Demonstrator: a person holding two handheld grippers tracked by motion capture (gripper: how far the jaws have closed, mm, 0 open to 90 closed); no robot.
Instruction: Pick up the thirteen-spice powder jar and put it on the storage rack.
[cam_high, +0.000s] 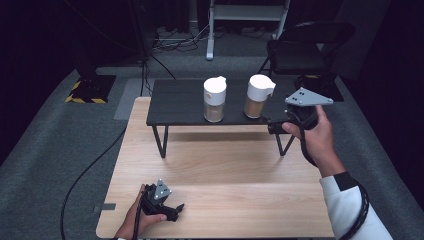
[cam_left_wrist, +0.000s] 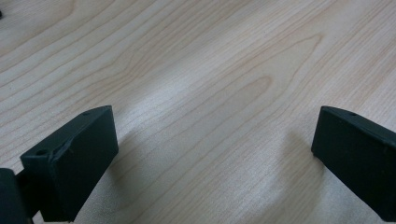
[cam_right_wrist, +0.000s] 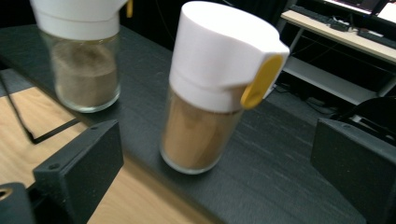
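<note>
Two glass jars with white lids stand on a low black shelf (cam_high: 180, 102) at the far side of the wooden table (cam_high: 225, 170). The left jar (cam_high: 215, 99) holds pale powder, the right jar (cam_high: 259, 96) browner powder. My right gripper (cam_high: 274, 128) hovers at the shelf's right front corner, just right of the brown jar. In the right gripper view, the brown jar (cam_right_wrist: 208, 93) with a yellow tab on its lid stands ahead of the open right gripper (cam_right_wrist: 215, 140), untouched, and the pale jar (cam_right_wrist: 81, 60) is upper left. My left gripper (cam_high: 176, 210) rests open near the table's front left, over bare wood (cam_left_wrist: 210, 70).
A black folding chair (cam_high: 305, 47) stands behind the shelf at the right. A white frame stand (cam_high: 247, 20) is at the back. A cable (cam_high: 90, 170) runs over the grey carpet on the left. A stand base with yellow-black tape (cam_high: 90, 90) lies far left.
</note>
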